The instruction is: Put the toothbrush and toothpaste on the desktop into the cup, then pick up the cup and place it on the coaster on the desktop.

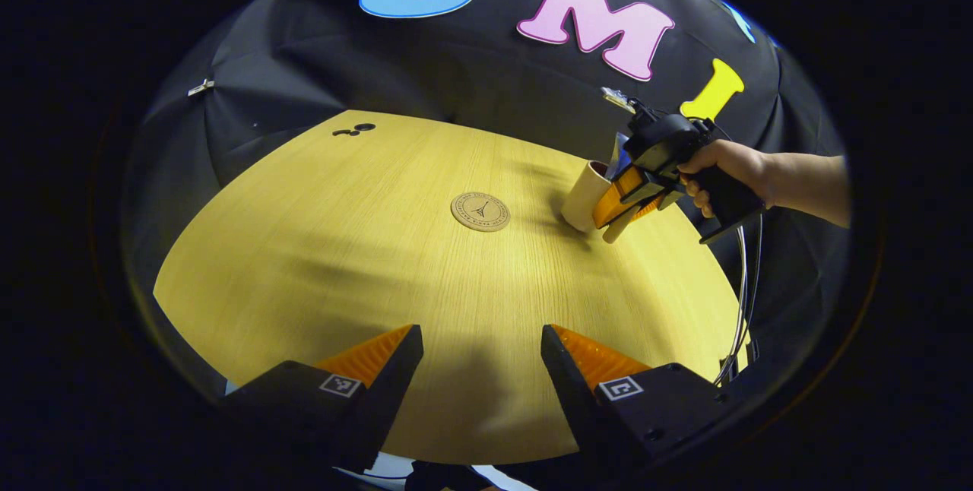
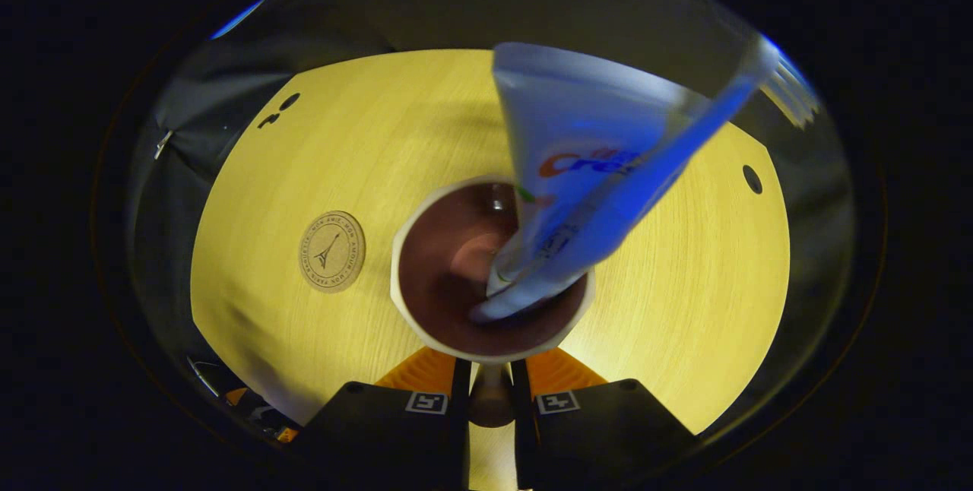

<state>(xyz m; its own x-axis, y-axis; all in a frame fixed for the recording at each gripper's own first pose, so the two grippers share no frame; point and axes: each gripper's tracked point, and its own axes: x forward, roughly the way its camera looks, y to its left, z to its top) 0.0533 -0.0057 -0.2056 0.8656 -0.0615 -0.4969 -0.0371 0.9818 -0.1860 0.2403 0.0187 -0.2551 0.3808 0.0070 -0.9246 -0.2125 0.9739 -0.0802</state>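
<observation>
My right gripper (image 2: 486, 388) pinches cup (image 2: 486, 267) handle; toothpaste (image 2: 578, 172), toothbrush (image 2: 684, 141) inside. Top-heavy, I judge; keep upright toward coaster (image 2: 331, 251). Left gripper (image 1: 480, 354) spread, idle.

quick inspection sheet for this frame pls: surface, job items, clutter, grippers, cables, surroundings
Surface: wooden desktop, bare apart from the job's things; small dark round marks near its far edge.
Job's things: cup holds the toothpaste and the toothbrush, both leaning out over the rim. Cup looks tilted in the left gripper view. Coaster lies flat with nothing on it, apart from the cup.
Clutter: nothing seen.
Grippers: left gripper open, hovering over the desktop, holding nothing. Right gripper closed on the cup's handle, carried by a hand.
Cables: thin cables hang below the hand at the desktop's edge.
Surroundings: black cloth wall with a small clip.
</observation>
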